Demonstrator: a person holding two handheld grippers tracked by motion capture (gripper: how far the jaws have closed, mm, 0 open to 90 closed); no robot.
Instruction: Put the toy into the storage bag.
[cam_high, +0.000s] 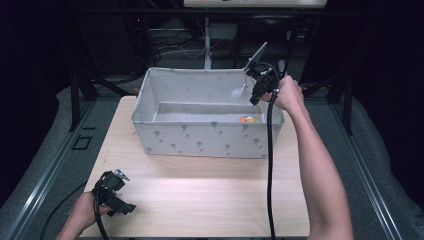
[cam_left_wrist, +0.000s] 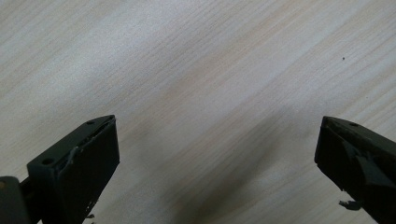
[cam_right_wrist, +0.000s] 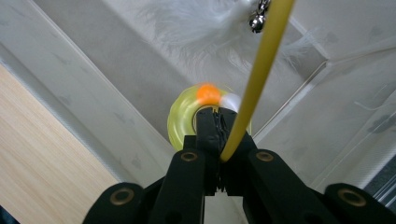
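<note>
My right gripper (cam_high: 256, 100) (cam_right_wrist: 215, 117) hangs over the right end of the grey fabric box (cam_high: 200, 141), pointing down into it. It is shut on a thin yellow stick (cam_right_wrist: 261, 65). The stick carries white feathers (cam_right_wrist: 210, 28) and a small metal bell (cam_right_wrist: 256, 21) near its far end, inside the box. Below the jaws, on the box floor, lies a yellow ring toy (cam_right_wrist: 180, 116) (cam_high: 248, 119) with an orange ball (cam_right_wrist: 208, 93) on it. My left gripper (cam_high: 125, 206) (cam_left_wrist: 217, 123) rests low over the wooden table (cam_left_wrist: 187, 56) at the near left, open, with nothing between its fingers.
The box stands at the far middle of the table (cam_high: 200, 195), its patterned wall (cam_right_wrist: 116, 84) close to my right gripper. A cable (cam_high: 270, 165) trails from the right gripper down along the person's forearm. Dark floor rails run along both sides of the table.
</note>
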